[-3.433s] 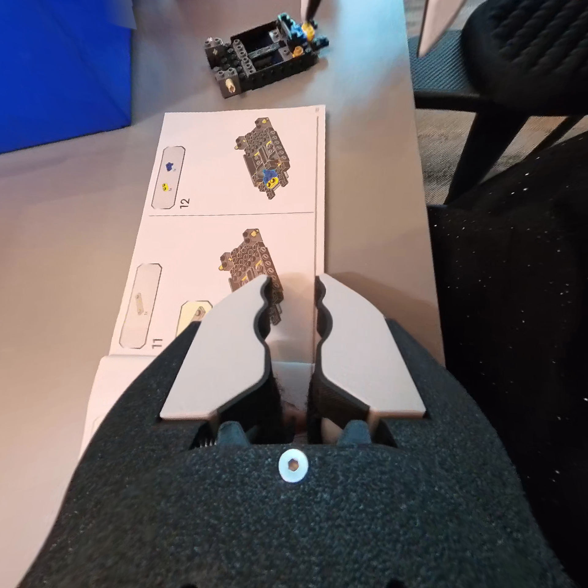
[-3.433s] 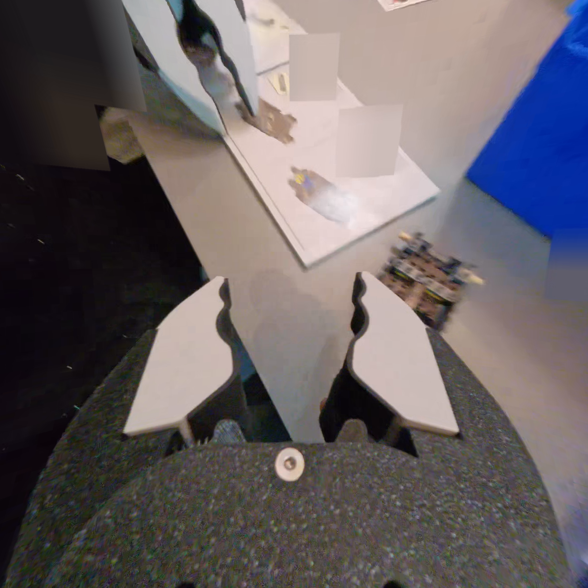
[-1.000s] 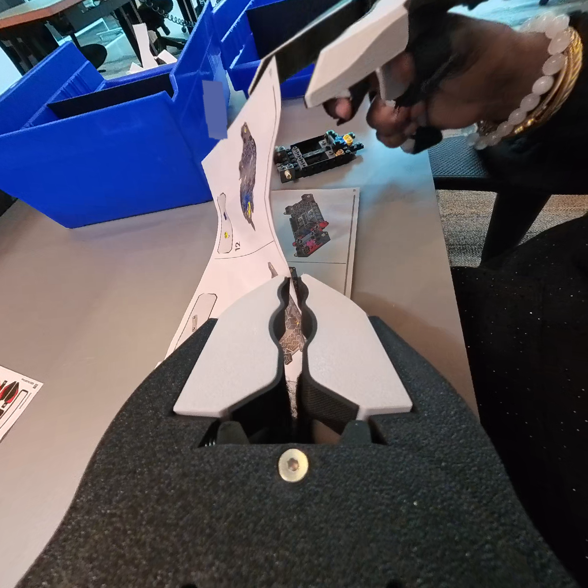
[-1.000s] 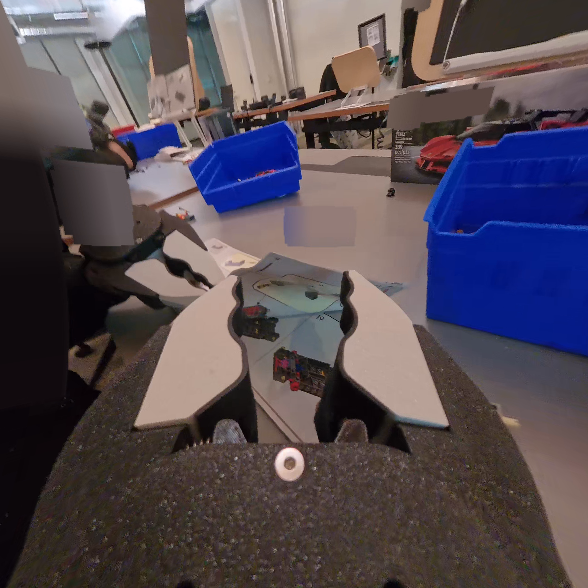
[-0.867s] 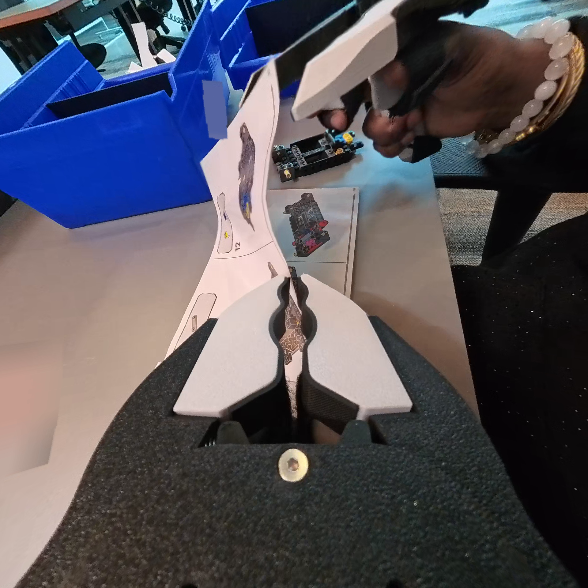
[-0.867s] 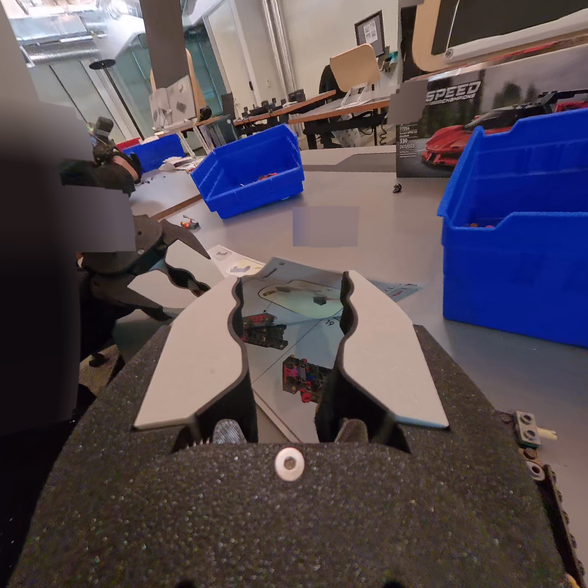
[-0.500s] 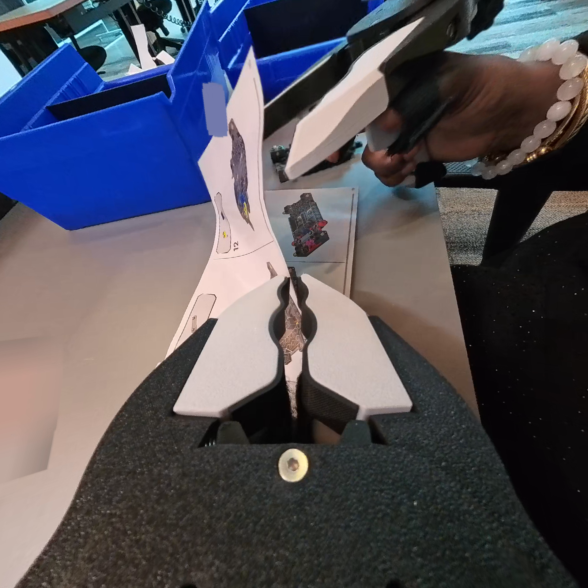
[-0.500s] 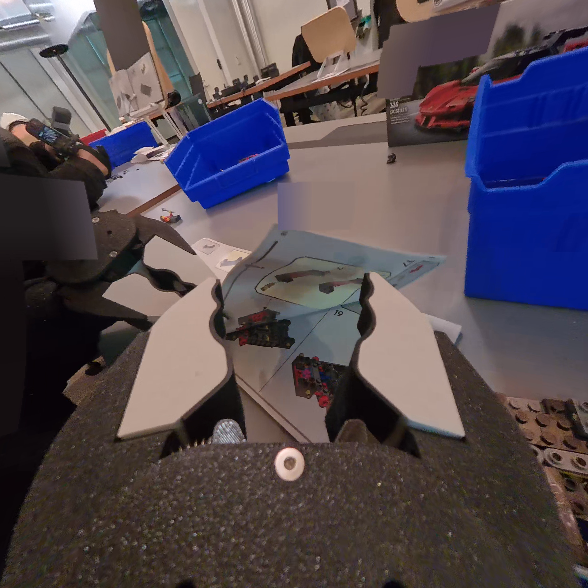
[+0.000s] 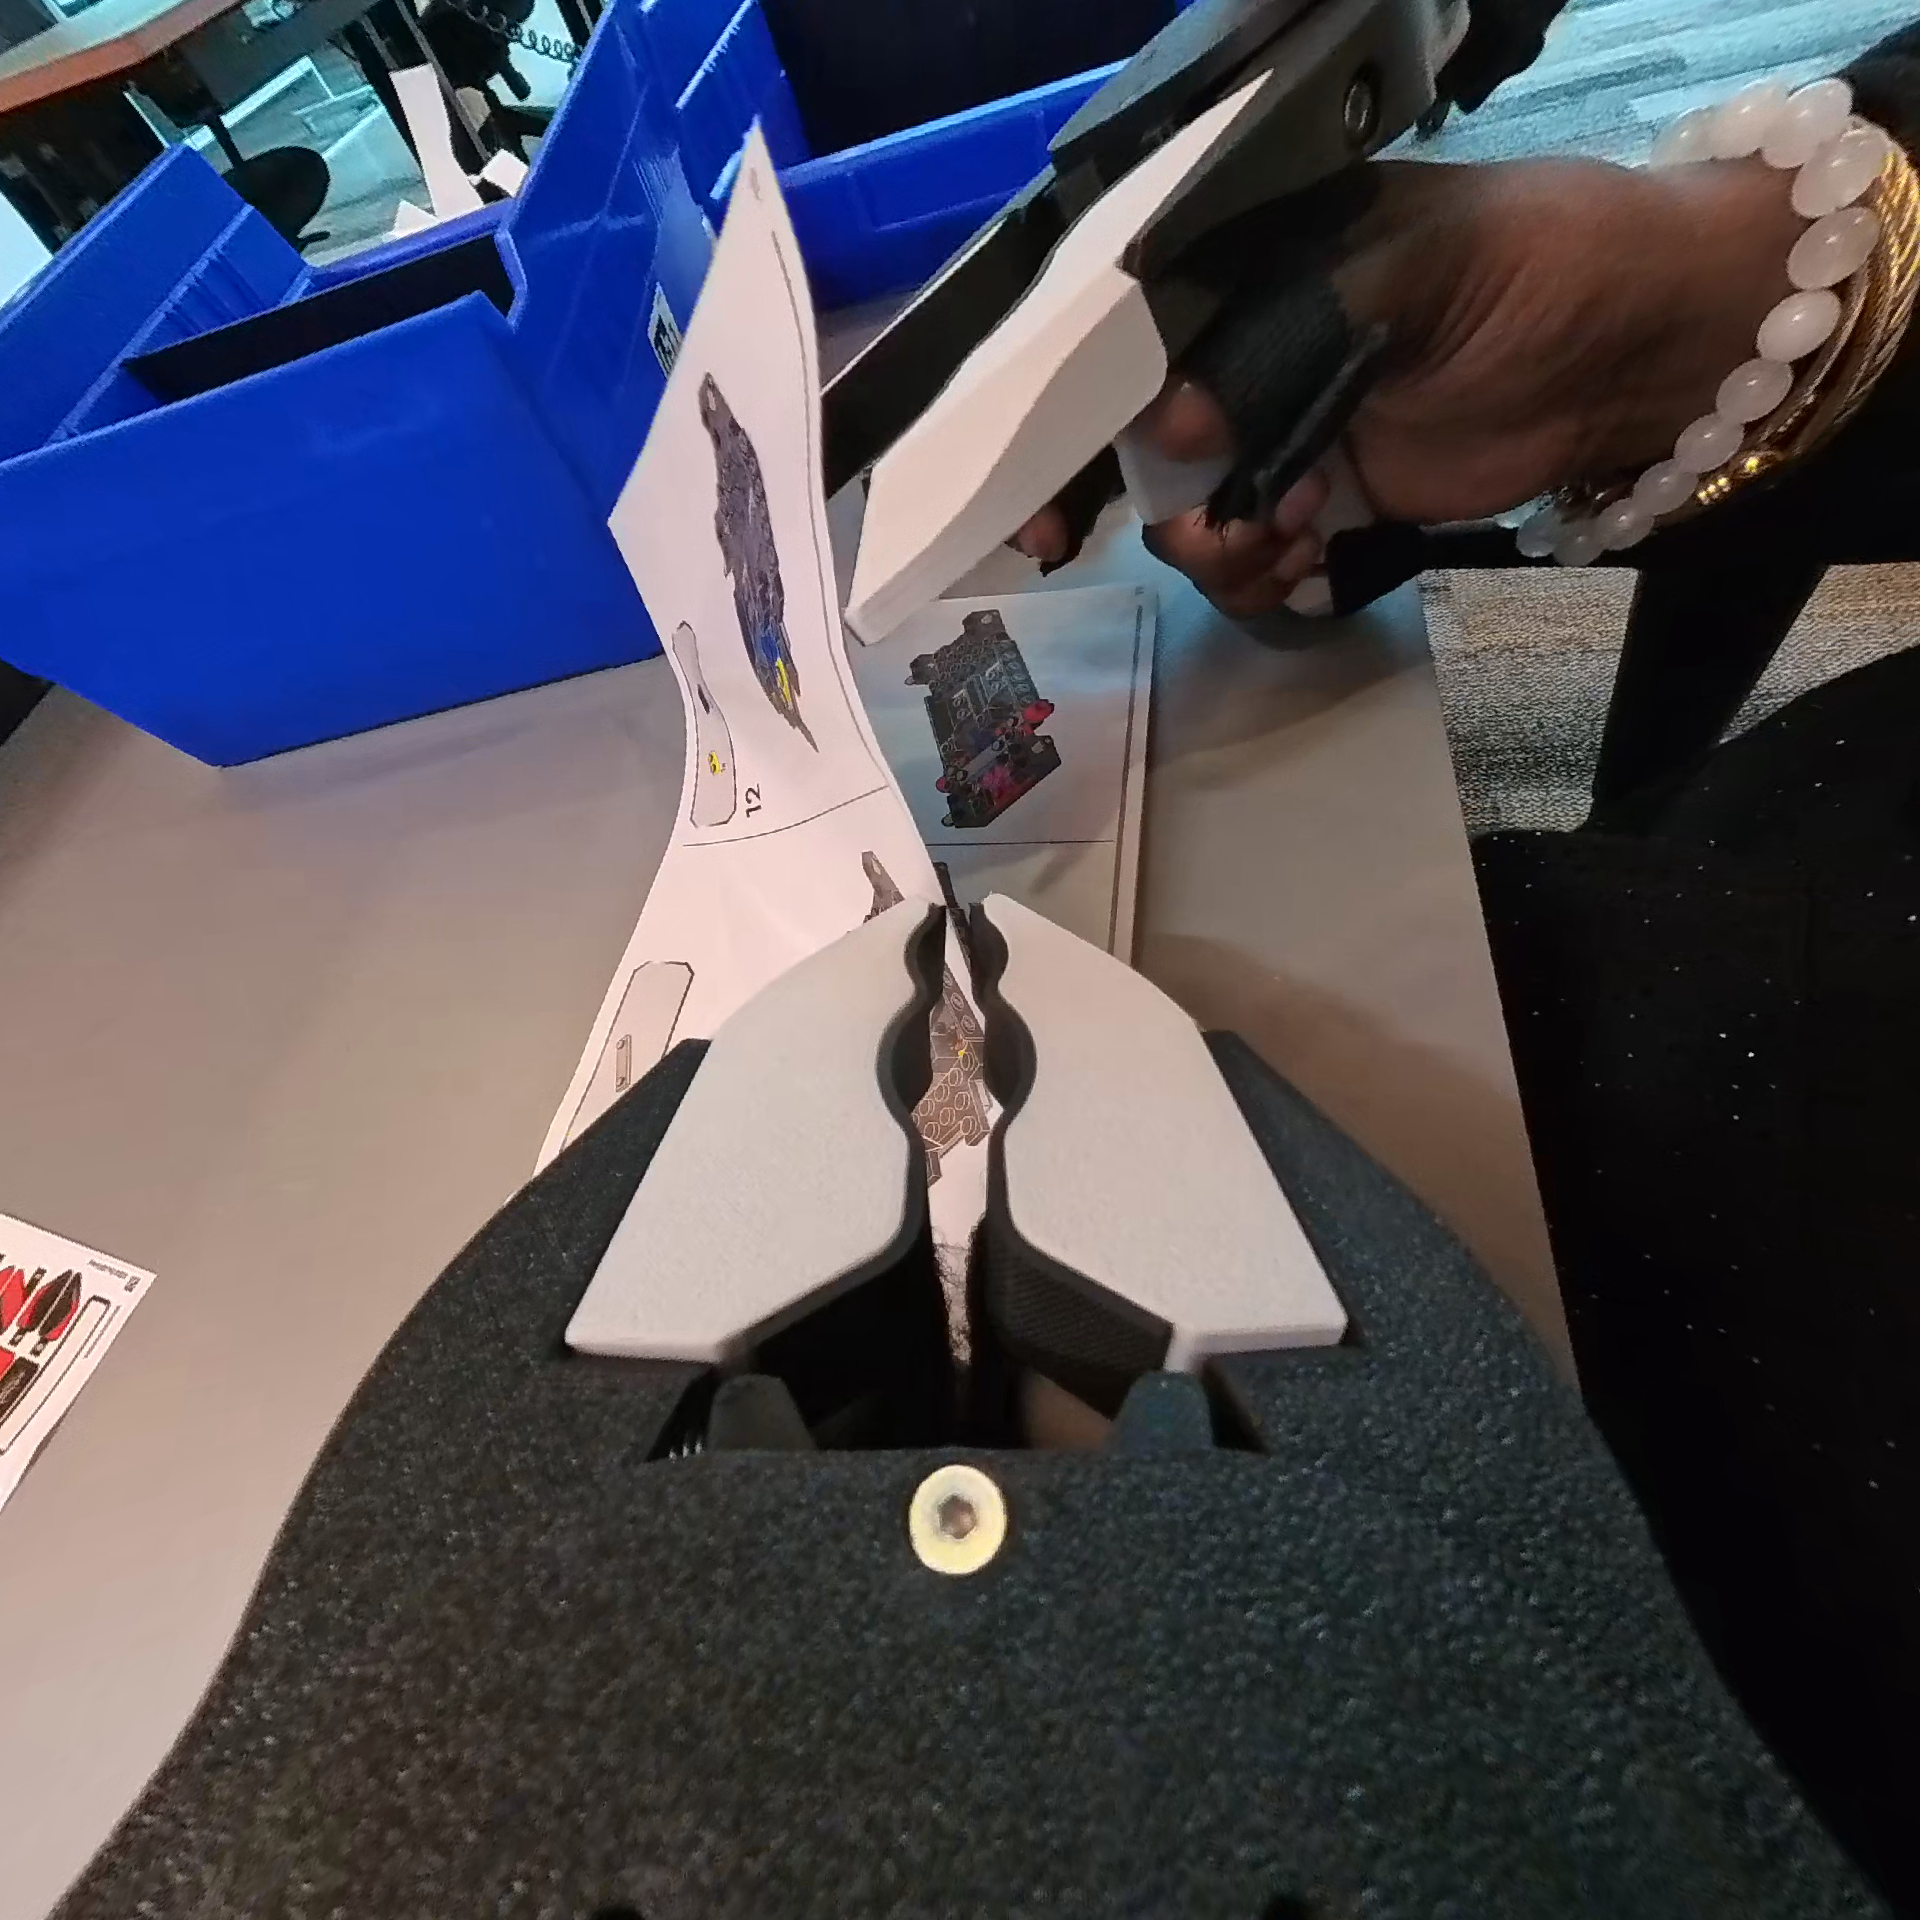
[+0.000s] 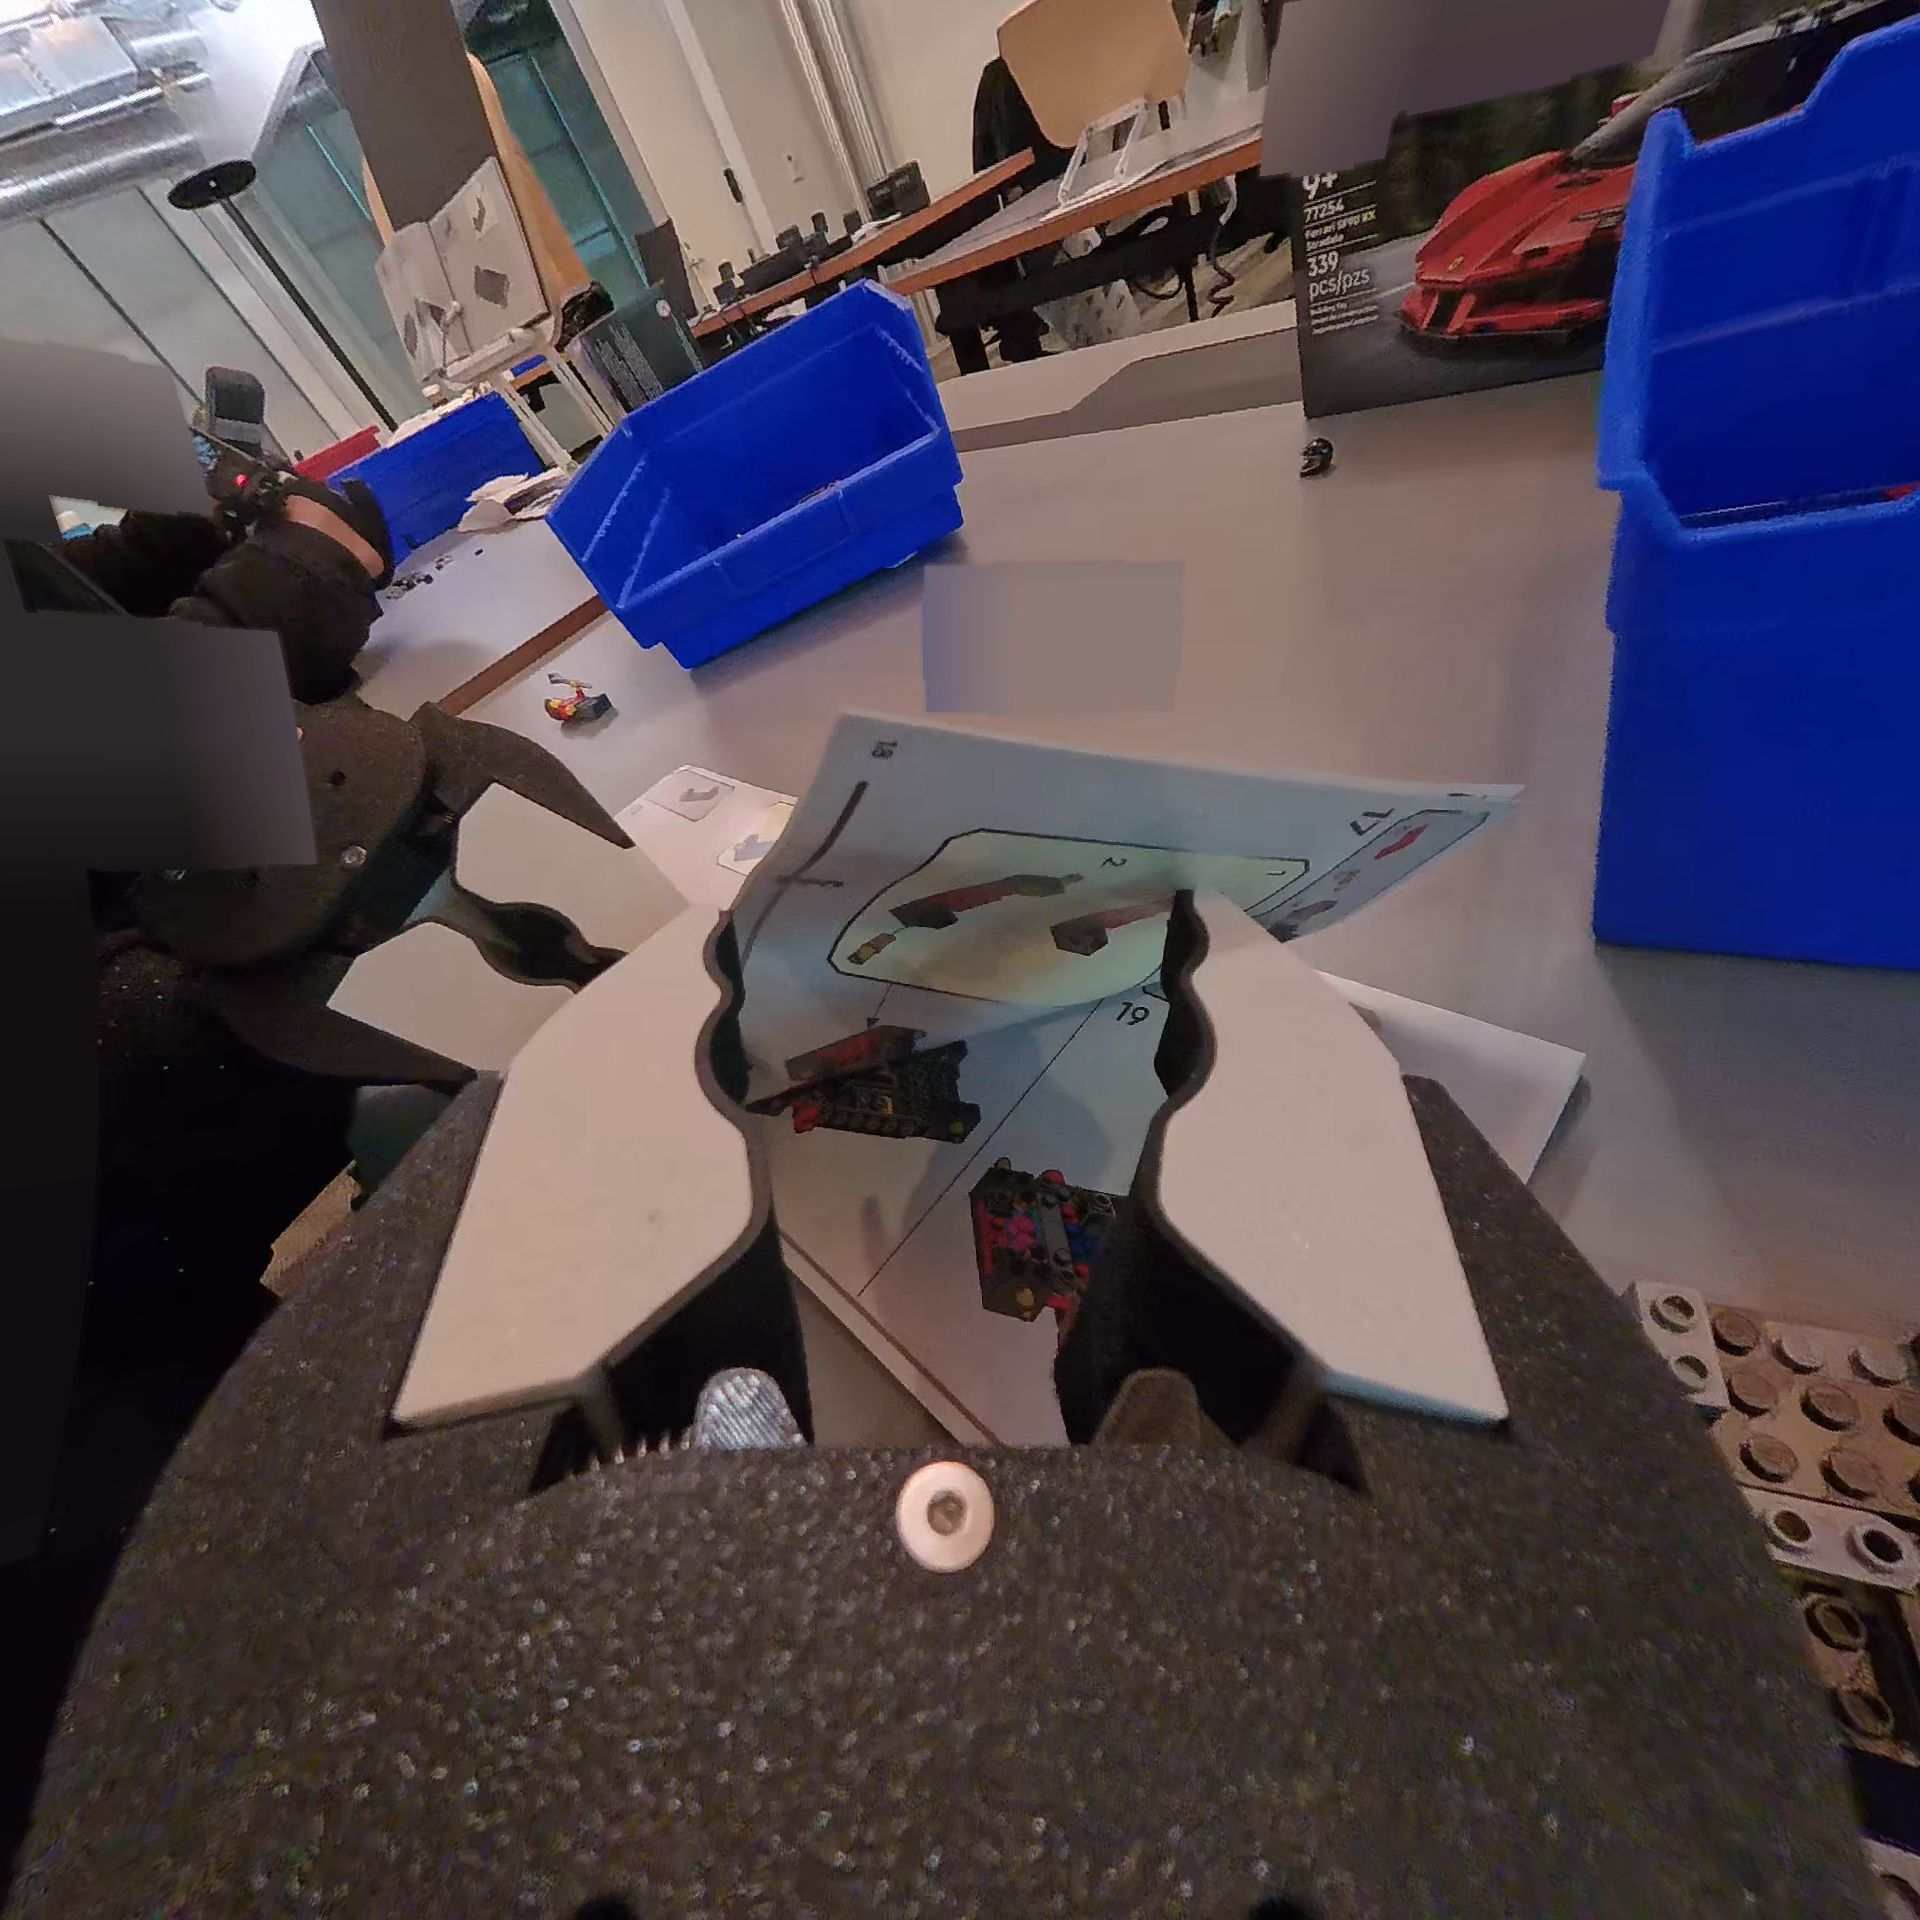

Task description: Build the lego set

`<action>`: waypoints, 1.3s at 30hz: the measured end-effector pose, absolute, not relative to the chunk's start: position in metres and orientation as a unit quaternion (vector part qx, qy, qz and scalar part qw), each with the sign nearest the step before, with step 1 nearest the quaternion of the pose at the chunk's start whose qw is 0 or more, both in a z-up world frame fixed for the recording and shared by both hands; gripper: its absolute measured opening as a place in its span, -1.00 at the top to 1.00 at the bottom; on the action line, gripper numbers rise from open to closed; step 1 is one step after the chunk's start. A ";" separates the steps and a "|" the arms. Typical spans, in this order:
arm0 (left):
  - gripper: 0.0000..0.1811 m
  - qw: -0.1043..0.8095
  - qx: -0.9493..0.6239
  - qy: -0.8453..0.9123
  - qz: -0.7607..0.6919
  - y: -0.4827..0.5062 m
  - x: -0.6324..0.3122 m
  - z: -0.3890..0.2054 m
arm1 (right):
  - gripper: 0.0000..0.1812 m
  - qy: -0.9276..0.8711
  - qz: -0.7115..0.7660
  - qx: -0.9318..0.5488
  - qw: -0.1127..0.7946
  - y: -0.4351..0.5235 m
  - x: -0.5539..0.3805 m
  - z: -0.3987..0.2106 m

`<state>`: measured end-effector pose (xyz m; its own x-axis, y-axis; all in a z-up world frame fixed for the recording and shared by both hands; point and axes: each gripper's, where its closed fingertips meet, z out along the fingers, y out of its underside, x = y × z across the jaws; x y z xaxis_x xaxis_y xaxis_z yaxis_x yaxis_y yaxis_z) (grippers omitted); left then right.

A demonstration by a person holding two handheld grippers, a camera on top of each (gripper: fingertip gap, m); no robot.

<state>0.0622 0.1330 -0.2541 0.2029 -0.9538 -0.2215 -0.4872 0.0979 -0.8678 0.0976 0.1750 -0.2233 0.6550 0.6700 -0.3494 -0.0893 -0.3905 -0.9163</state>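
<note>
My left gripper (image 9: 961, 914) is shut on a page of the instruction booklet (image 9: 758, 582) and holds it lifted, curling upright off the table. The pages below (image 9: 1018, 727) lie flat. My right gripper (image 10: 951, 914) is open and empty, low over the booklet (image 10: 935, 1049), its jaws on either side of the raised page edge. It also shows in the left wrist view (image 9: 883, 520), held in a hand just right of the lifted page. The partly built dark lego model (image 10: 1818, 1434) sits at the lower right. The left gripper (image 10: 520, 935) shows at the left.
Blue bins stand behind the booklet (image 9: 312, 520), at the right (image 10: 1766, 623) and farther back (image 10: 769, 488). The lego box (image 10: 1455, 260) stands at the rear. A sticker sheet (image 9: 42, 1340) lies at the left. Small loose pieces (image 10: 577, 707) lie on the grey table (image 10: 1351, 623). The left gripper's tips are roughly 7 cm from the right gripper's.
My left gripper has shut on a booklet page and lifted it upright. My right gripper has come down close to the raised page and now hides the model in the left wrist view.
</note>
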 end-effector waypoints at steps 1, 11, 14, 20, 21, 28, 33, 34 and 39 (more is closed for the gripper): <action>0.96 0.462 -0.622 0.579 -0.252 0.133 0.062 -0.254 | 0.14 -0.195 0.368 -0.748 0.516 0.175 0.097 -0.223; 0.96 0.461 -0.621 0.583 -0.248 0.132 0.063 -0.255 | 0.14 -0.193 0.371 -0.748 0.515 0.175 0.098 -0.223; 0.95 0.460 -0.622 0.583 -0.247 0.132 0.063 -0.256 | 0.15 -0.195 0.369 -0.748 0.516 0.175 0.098 -0.224; 0.95 0.460 -0.621 0.584 -0.246 0.132 0.063 -0.256 | 0.21 -0.196 0.367 -0.748 0.516 0.176 0.099 -0.224; 0.95 0.460 -0.621 0.585 -0.247 0.132 0.063 -0.256 | 0.22 -0.197 0.367 -0.749 0.516 0.175 0.099 -0.225; 0.95 0.460 -0.620 0.587 -0.244 0.132 0.063 -0.257 | 0.25 -0.193 0.369 -0.752 0.512 0.176 0.100 -0.227; 0.95 0.460 -0.616 0.598 -0.227 0.132 0.064 -0.260 | 0.32 -0.189 0.365 -0.760 0.504 0.176 0.102 -0.230; 0.95 0.458 -0.614 0.603 -0.221 0.131 0.065 -0.262 | 0.33 -0.189 0.365 -0.760 0.504 0.176 0.102 -0.230; 0.93 0.449 -0.607 0.621 -0.211 0.127 0.066 -0.267 | 0.35 -0.183 0.348 -0.771 0.500 0.178 0.107 -0.235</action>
<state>0.0662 0.1274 -0.2671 0.1396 -0.9431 -0.3018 -0.5643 0.1747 -0.8069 0.1069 0.1784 -0.2345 0.6904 0.6306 -0.3545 -0.0670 -0.4322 -0.8993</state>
